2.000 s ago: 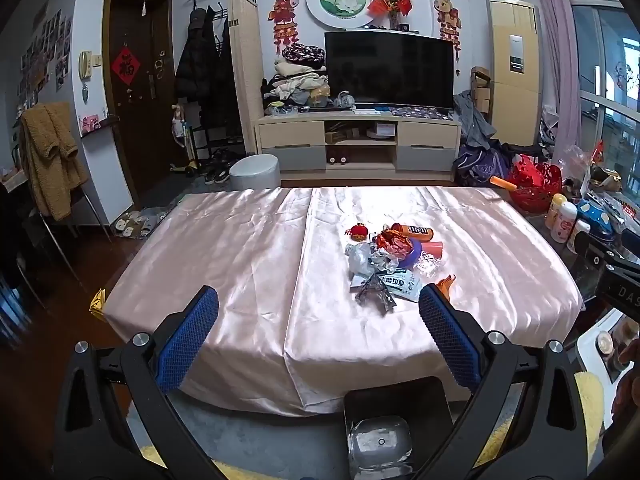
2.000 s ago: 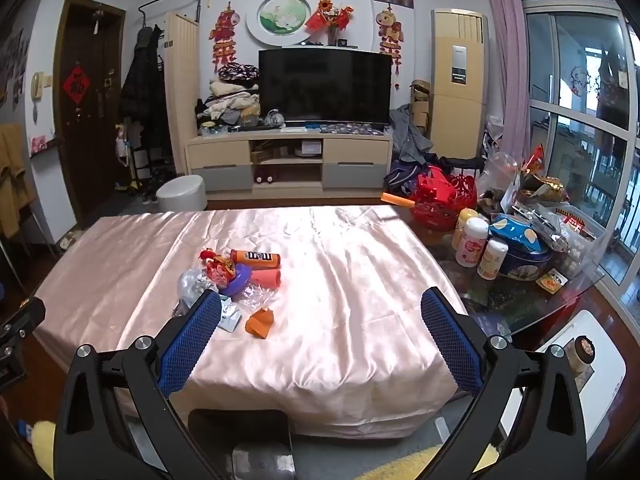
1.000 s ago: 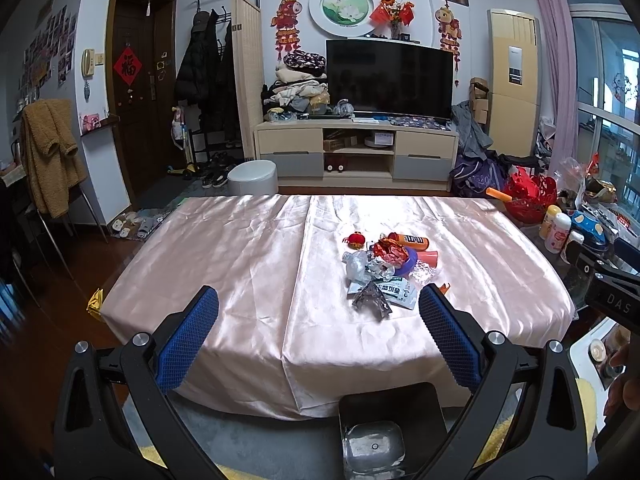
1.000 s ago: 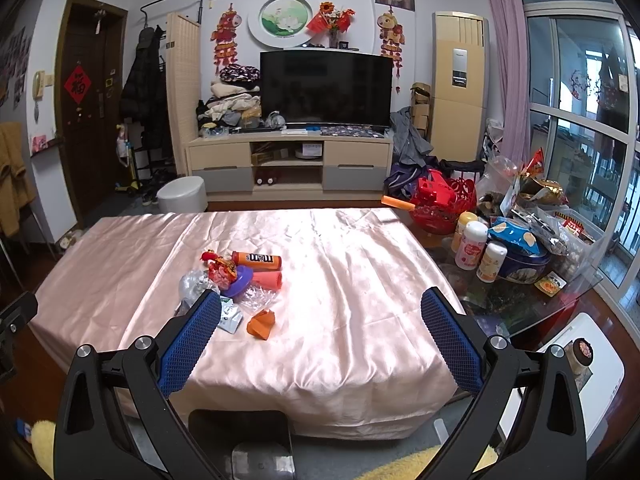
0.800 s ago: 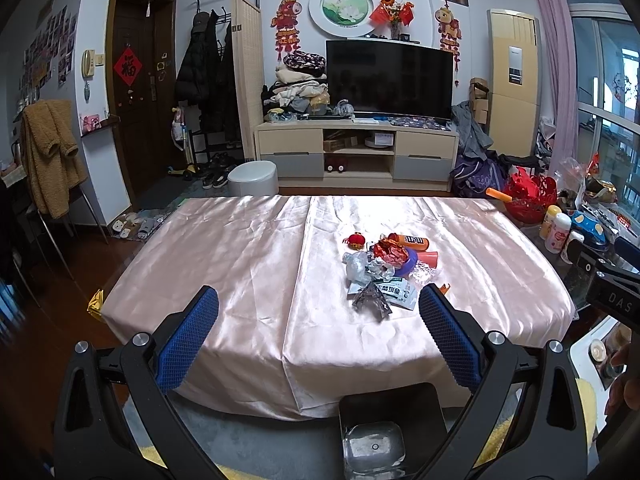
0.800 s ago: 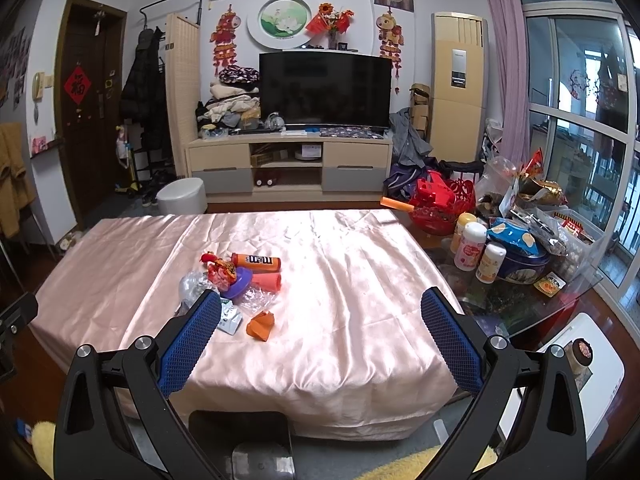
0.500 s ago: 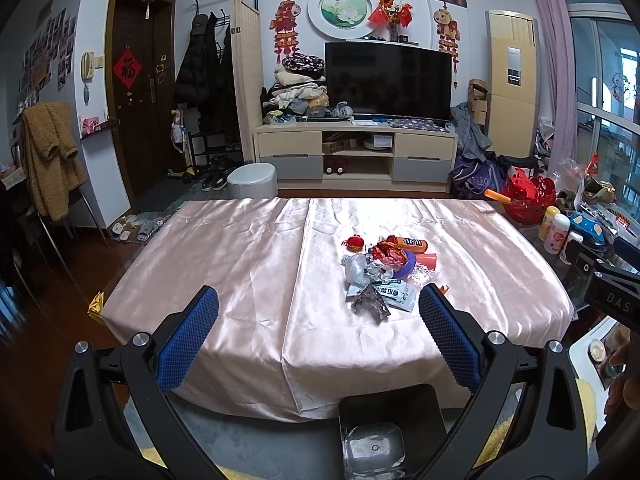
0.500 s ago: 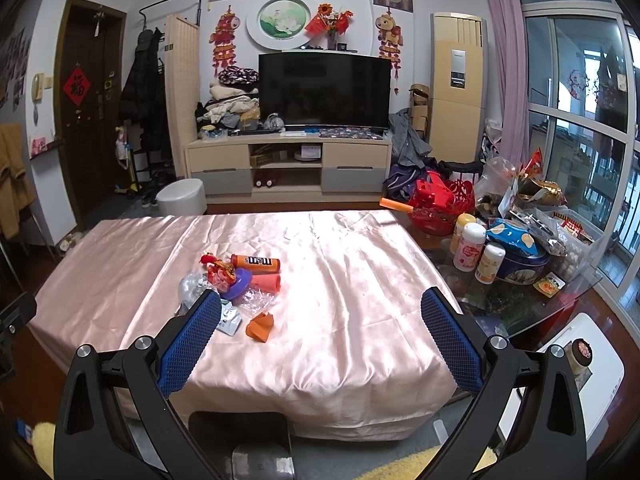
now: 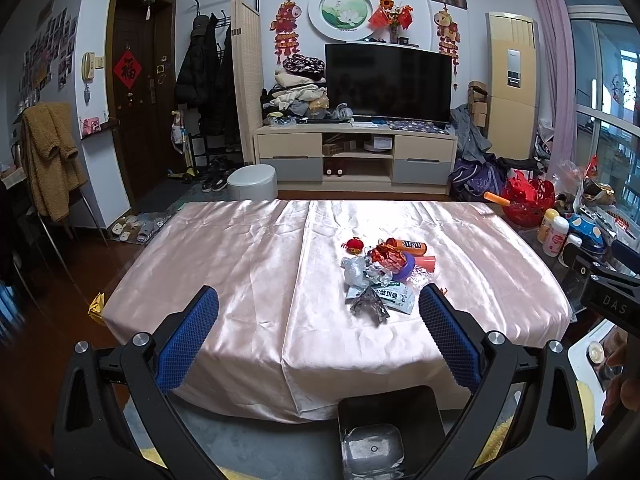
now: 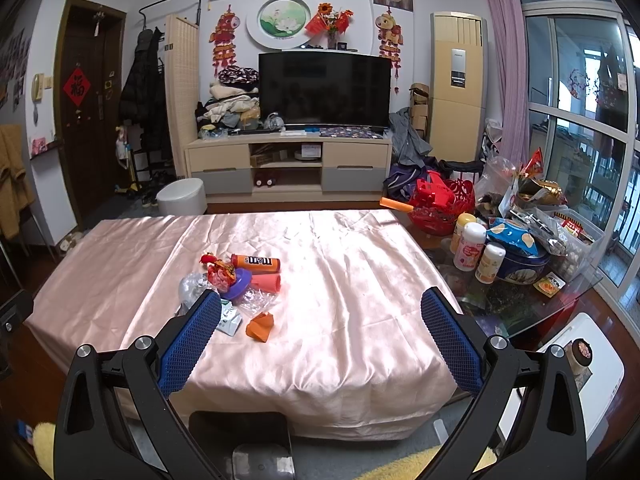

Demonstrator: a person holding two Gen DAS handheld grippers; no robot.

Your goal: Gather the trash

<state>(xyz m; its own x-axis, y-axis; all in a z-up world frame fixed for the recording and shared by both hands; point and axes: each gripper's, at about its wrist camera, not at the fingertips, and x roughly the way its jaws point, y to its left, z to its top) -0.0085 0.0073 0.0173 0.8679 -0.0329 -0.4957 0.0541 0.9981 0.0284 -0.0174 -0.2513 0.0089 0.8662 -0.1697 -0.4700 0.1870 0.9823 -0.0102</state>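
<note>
A pile of trash lies on the pink satin-covered table: an orange candy tube, red wrappers, a purple lid, crumpled clear plastic, a silver wrapper and a white-green packet. In the right wrist view the pile sits left of centre, with an orange scrap nearest. A black bin stands on the floor before the table, also showing in the right wrist view. My left gripper is open and empty, held back from the table. My right gripper is open and empty too.
A glass side table right of the pink table carries bottles, a blue tin and snack bags. A red basket sits behind it. A TV cabinet and a grey stool stand beyond. A chair with a brown coat is at left.
Both grippers have drawn back slightly from the table, so the trash pile looks a little farther away. Both stay open and empty.
</note>
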